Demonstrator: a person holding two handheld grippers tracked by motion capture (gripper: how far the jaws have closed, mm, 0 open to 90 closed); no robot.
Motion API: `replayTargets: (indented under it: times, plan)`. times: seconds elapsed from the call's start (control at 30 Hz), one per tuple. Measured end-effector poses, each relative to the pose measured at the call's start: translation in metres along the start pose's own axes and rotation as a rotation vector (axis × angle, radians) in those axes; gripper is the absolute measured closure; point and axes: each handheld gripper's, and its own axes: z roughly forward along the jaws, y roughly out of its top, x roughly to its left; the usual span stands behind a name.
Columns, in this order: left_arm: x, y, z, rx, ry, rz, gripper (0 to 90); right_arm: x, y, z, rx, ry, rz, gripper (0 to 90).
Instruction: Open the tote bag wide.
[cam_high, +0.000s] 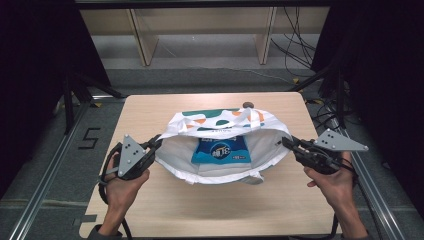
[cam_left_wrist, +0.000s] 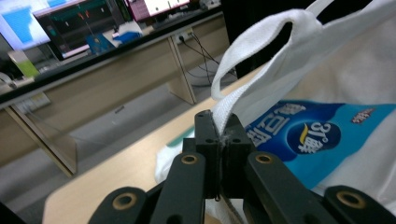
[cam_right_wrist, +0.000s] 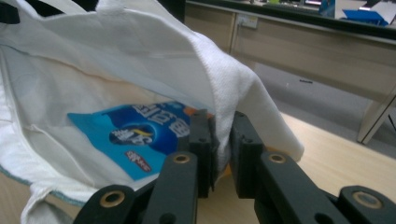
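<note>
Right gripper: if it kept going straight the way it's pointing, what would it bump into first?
The right gripper is shut on the white bag at its edge and points across into the bag's open mouth. Going straight on, it would probably meet the blue packet inside first, though depth is hard to judge.

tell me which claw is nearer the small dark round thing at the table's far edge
Right, though not by much. The round thing lies beyond the bag, right of centre. The right claw grips the bag's right edge; the left claw grips its left edge, farther off.
</note>
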Motion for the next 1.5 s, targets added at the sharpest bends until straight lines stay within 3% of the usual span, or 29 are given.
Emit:
replayTargets:
  times: [0.03, 0.1, 0.2, 0.33, 0.43, 0.5, 0.6, 0.63, 0.73, 0.8, 0.87, 0.97, 1.03, 1.17, 1.27, 1.33, 1.4, 1.5]
  plan:
    - [0.001, 0.005, -0.002, -0.015, -0.01, -0.016, 87.6, 0.0, 0.005, 0.0, -0.011, -0.007, -0.001, 81.8]
    - [0.003, 0.012, -0.006, -0.033, -0.004, 0.001, 87.6, -0.004, 0.015, -0.001, -0.029, -0.003, -0.025, 81.9]
    - [0.007, 0.023, -0.012, -0.069, -0.004, -0.008, 87.6, -0.006, 0.029, -0.004, -0.044, 0.024, -0.029, 81.9]
    - [0.012, 0.043, -0.021, -0.125, 0.013, -0.004, 87.6, -0.006, 0.049, -0.015, -0.059, 0.009, -0.059, 82.0]
    - [0.016, 0.056, -0.027, -0.163, 0.012, -0.015, 87.6, -0.006, 0.063, -0.025, -0.083, 0.03, -0.08, 82.1]
    - [0.018, 0.063, -0.027, -0.182, 0.0, -0.032, 87.6, -0.006, 0.071, -0.028, -0.091, 0.021, -0.096, 82.1]
    - [0.022, 0.073, -0.023, -0.189, 0.001, -0.03, 87.6, -0.01, 0.084, -0.031, -0.096, 0.031, -0.08, 82.0]
    - [0.027, 0.074, -0.018, -0.185, -0.006, -0.049, 87.5, -0.012, 0.087, -0.03, -0.098, 0.029, -0.092, 82.0]
    - [0.036, 0.068, -0.002, -0.165, -0.002, -0.093, 87.5, -0.019, 0.095, -0.022, -0.097, -0.005, -0.08, 82.0]
    - [0.041, 0.06, 0.008, -0.155, -0.003, -0.128, 87.5, -0.021, 0.095, -0.019, -0.086, 0.001, -0.069, 82.0]
    - [0.043, 0.052, 0.014, -0.13, -0.012, -0.148, 87.4, -0.024, 0.09, -0.008, -0.069, -0.031, -0.075, 82.0]
    - [0.042, 0.037, 0.02, -0.103, -0.048, -0.179, 87.4, -0.025, 0.08, 0.003, -0.033, -0.034, -0.07, 82.0]
    - [0.041, 0.03, 0.022, -0.088, -0.05, -0.179, 87.3, -0.027, 0.072, 0.009, -0.028, -0.026, -0.057, 82.0]
    - [0.04, 0.016, 0.029, -0.056, -0.06, -0.2, 87.3, -0.028, 0.063, 0.017, 0.013, -0.045, -0.078, 81.9]
    - [0.041, 0.007, 0.035, -0.043, -0.07, -0.203, 87.3, -0.027, 0.057, 0.023, 0.034, -0.039, -0.058, 81.9]
    - [0.043, 0.003, 0.04, -0.028, -0.07, -0.216, 87.2, -0.03, 0.055, 0.026, 0.024, -0.066, -0.08, 81.9]
    - [0.045, 0.0, 0.047, -0.014, -0.062, -0.212, 87.2, -0.029, 0.052, 0.032, 0.045, -0.066, -0.049, 81.9]
    - [0.046, -0.008, 0.058, 0.013, -0.067, -0.221, 87.2, -0.031, 0.049, 0.04, 0.055, -0.091, -0.077, 81.8]
